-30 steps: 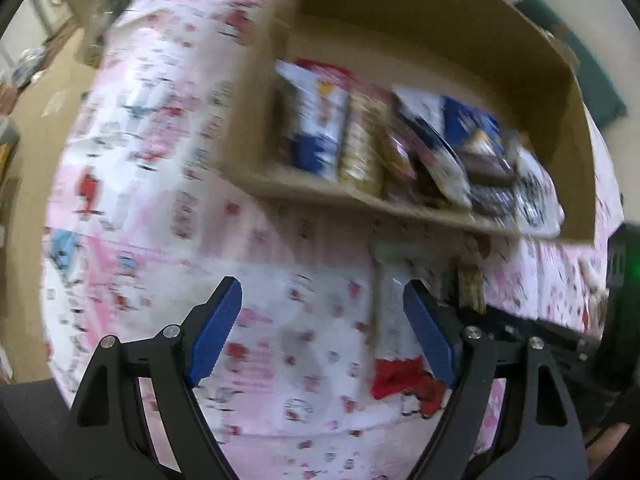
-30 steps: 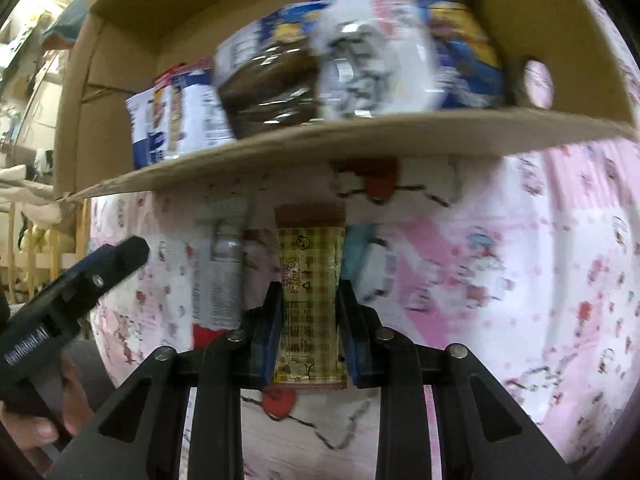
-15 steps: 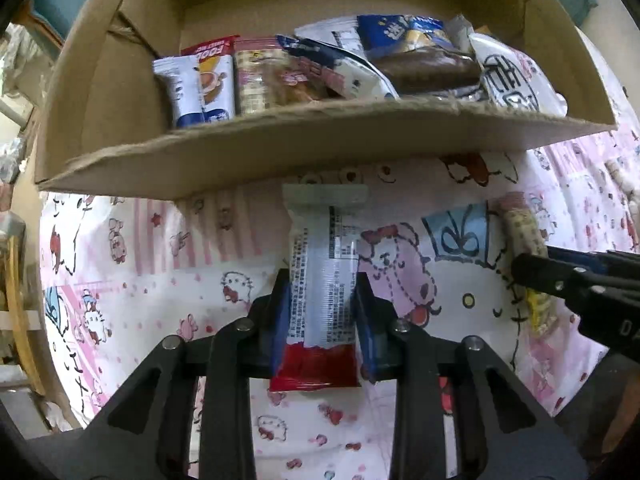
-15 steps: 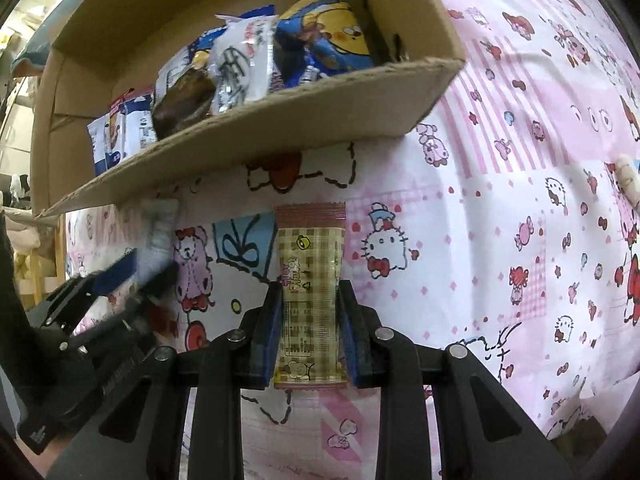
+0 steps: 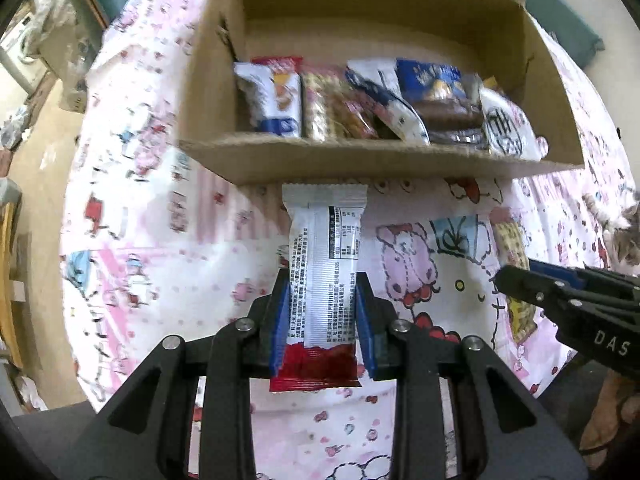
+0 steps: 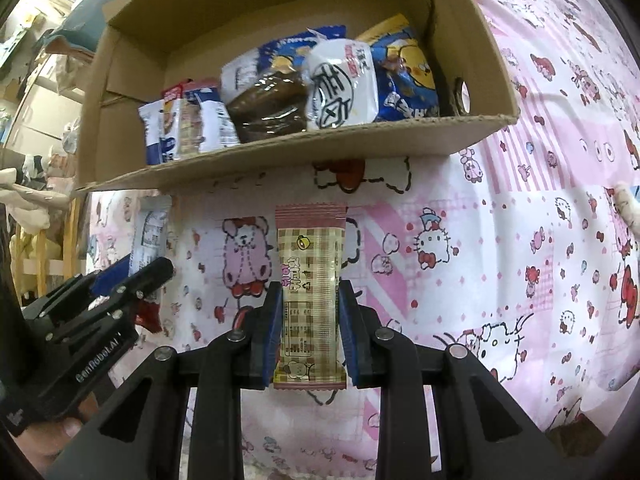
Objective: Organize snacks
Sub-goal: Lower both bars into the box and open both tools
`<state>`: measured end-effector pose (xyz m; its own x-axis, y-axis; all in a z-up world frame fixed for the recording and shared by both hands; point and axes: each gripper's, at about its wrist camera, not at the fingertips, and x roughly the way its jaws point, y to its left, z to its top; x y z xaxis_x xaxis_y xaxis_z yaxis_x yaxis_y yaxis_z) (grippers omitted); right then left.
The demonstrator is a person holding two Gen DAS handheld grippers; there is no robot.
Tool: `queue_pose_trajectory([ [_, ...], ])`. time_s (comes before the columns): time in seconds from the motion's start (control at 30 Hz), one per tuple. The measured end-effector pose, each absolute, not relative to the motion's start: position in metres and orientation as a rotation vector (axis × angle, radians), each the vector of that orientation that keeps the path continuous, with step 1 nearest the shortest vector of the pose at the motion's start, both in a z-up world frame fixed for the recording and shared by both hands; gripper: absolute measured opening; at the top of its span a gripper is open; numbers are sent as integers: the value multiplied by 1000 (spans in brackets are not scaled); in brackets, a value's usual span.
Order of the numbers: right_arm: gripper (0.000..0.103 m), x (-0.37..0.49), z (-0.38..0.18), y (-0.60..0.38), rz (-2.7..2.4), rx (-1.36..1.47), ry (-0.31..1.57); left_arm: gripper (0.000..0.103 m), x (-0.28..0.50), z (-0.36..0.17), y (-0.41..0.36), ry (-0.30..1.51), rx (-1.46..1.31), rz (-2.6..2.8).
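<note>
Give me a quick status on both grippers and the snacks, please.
Left gripper shut on white-and-red snack bar. Right gripper shut on beige plaid snack bar. Brown cardboard box ahead, part-filled. Nothing between.

Cardboard box (image 5: 400,160): one
Snack packets in box (image 6: 340,84): about six (some overlap)
Grippers (image 5: 322,320): two
Held snack bars (image 6: 311,304): two

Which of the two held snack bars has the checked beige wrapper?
The one in the right gripper: the checked snack bar. The left gripper holds a white bar with a red end.
</note>
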<state>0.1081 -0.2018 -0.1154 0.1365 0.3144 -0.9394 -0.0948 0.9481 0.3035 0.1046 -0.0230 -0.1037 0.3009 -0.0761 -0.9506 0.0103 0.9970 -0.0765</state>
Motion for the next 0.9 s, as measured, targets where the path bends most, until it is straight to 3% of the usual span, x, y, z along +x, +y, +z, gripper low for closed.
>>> queue_pose_trajectory([
  [0.4,28,87,-71,-222,371,293,1333,26,70,-59,11,1165,-143,-33],
  [0.9,28,102,16,-254,539,513,1009,26,96,50,18,877,-134,-65],
])
